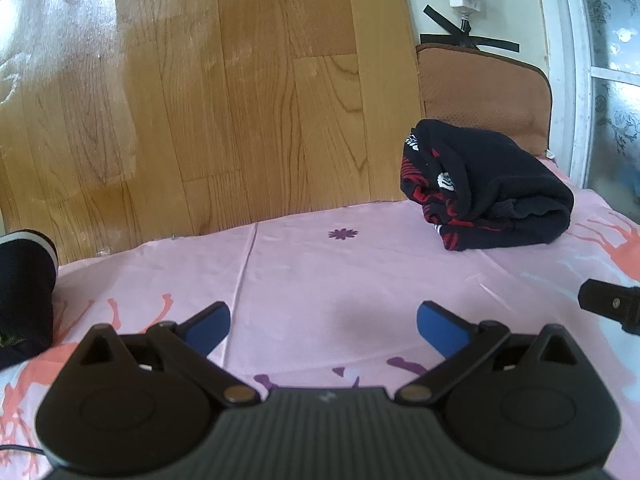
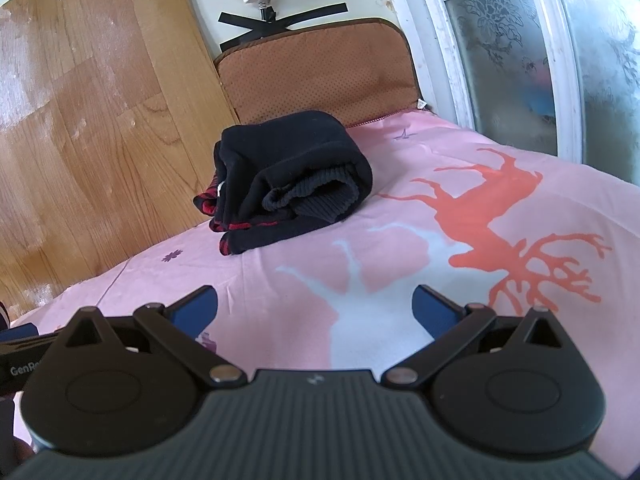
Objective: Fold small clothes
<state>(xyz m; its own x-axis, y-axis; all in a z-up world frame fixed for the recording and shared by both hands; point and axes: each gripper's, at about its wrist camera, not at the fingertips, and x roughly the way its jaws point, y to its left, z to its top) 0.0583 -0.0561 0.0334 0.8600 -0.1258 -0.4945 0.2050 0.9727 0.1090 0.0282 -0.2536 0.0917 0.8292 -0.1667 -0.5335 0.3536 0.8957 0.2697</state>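
A small black garment with red and white pattern (image 1: 488, 190) lies folded in a thick bundle on the pink bedsheet (image 1: 320, 272), near the bed's far edge. The right wrist view shows the same bundle (image 2: 292, 184) with a ribbed cuff showing at its open end. My left gripper (image 1: 323, 322) is open over bare sheet, well short of the bundle and to its left. My right gripper (image 2: 315, 306) is open too, hovering above the sheet with nothing between its blue pads. The tip of the right gripper (image 1: 612, 304) shows at the left view's right edge.
A brown cushion (image 2: 320, 76) leans against the wall behind the bundle. A wood-grain panel (image 1: 200, 100) runs along the bed's far side. A frosted window (image 2: 540, 48) stands at the right. A dark cloth item (image 1: 24, 292) sits at the left view's left edge.
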